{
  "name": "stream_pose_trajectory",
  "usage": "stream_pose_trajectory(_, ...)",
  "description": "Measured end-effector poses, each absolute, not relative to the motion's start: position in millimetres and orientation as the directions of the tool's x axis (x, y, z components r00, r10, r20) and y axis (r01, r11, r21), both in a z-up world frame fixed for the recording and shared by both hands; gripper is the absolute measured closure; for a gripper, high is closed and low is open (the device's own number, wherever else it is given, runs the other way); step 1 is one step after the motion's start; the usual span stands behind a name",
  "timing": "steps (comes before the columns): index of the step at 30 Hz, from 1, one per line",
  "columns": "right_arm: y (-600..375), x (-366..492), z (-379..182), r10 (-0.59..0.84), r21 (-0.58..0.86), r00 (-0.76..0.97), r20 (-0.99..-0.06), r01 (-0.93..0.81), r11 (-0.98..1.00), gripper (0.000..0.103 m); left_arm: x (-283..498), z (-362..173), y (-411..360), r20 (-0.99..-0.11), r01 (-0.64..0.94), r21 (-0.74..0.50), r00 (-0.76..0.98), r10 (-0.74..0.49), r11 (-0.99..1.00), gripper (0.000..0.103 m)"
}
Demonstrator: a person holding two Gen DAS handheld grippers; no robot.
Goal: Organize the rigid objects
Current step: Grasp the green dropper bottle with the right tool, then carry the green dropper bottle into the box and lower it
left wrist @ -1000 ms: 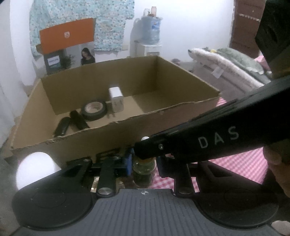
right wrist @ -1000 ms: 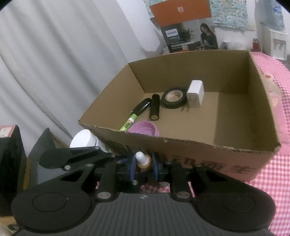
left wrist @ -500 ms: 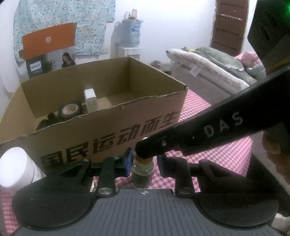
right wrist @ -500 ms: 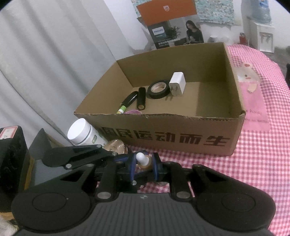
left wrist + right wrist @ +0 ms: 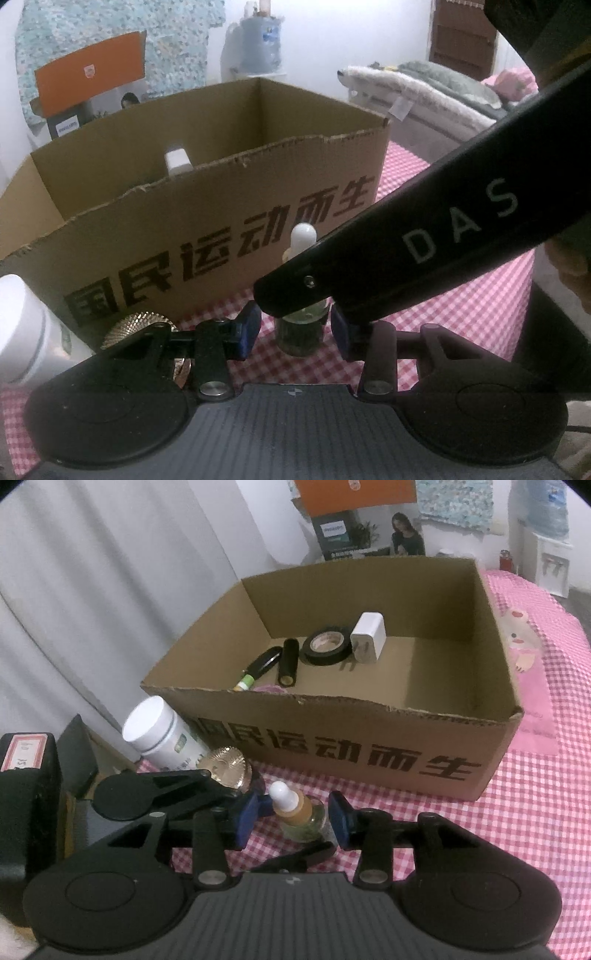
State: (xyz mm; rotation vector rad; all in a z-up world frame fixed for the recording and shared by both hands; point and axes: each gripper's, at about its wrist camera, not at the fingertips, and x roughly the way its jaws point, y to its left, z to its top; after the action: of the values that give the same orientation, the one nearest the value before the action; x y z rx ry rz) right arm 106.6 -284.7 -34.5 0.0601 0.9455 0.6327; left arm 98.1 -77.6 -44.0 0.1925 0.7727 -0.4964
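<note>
Bottle: a small dropper bottle (image 5: 301, 818) stands upright on the checked cloth (image 5: 517, 812), just in front of the box (image 5: 369, 753).
Long axis: vertical; its white bulb tip (image 5: 282, 794) points up, leaning a little toward the box in the right wrist view.
Right gripper (image 5: 291, 819): unclenched; its jaws have just been opening, the blue pads (image 5: 245, 818) stand clear of the bottle on both sides, with the bottle between them.
Left gripper (image 5: 293, 330): loosened too; its jaws have just been opening, with the bottle (image 5: 299, 332) between the pads, and a gap shows at the left pad (image 5: 247, 328).
Poor view: the other gripper's black finger (image 5: 406, 251) crosses in front of the bottle in the left wrist view, so contact at the right pad is probably gone, but I cannot tell for sure.
Box contents: charger (image 5: 367, 642), tape roll (image 5: 325, 646), black tube (image 5: 288, 661) and marker (image 5: 258, 668) lie on the box floor.
Beside the box: a white jar (image 5: 162, 734) and a gold cap (image 5: 225, 768), left of the bottle.
Change: a second ago both sets of pads pinched the bottle; now they stand apart from it. The box looked nearer and was seen from higher then, with more of its floor in sight in the left wrist view.
</note>
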Motion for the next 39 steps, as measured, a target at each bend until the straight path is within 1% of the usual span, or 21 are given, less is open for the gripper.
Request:
stream_pose_trajectory(4,-282.7,112.7,-43.0,0.526,0.318,0.403,-0.749,-0.478,0.819,0.059,101.7,-49.1,-78.9,-0.718,0.496,-0.017,0.598,-0.356,0.868,0.063)
stream_pose_trajectory(6,-282.1,115.1,-46.9,0.527,0.322,0.392,-0.754,-0.478,0.817,0.062,103.2,-51.0,-80.3,-0.719,0.497,-0.016,0.598,-0.355,0.868,0.064)
stream_pose_trajectory(9,-280.7,118.1,-52.1,0.528,0.326,0.379,-0.760,-0.480,0.814,0.063,103.7,-53.4,-81.9,-0.723,0.497,-0.014,0.594,-0.352,0.867,0.065)
stream_pose_trajectory(15,-280.7,120.2,-55.6,0.531,0.329,0.375,-0.760,-0.483,0.811,0.064,103.7,-55.4,-83.8,-0.722,0.497,-0.023,0.592,-0.358,0.868,0.071)
stream_pose_trajectory(23,-283.7,113.6,-49.9,0.528,0.316,0.390,-0.755,-0.489,0.813,0.065,95.8,-46.6,-85.7,-0.713,0.501,-0.007,0.604,-0.356,0.865,0.071)
stream_pose_trajectory(28,-283.1,102.6,-25.9,0.538,0.298,0.419,-0.731,-0.514,0.805,0.065,83.2,-18.3,-83.2,-0.671,0.498,0.032,0.653,-0.351,0.866,0.071)
stream_pose_trajectory(34,-277.2,90.0,28.0,0.579,0.251,0.473,-0.664,-0.589,0.768,0.065,76.1,32.4,-74.0,-0.603,0.468,0.092,0.729,-0.325,0.879,0.071)
stream_pose_trajectory(39,-267.2,102.1,66.1,0.623,0.224,0.481,-0.617,-0.651,0.725,0.065,97.4,67.6,-62.2,-0.583,0.429,0.083,0.753,-0.305,0.900,0.071)
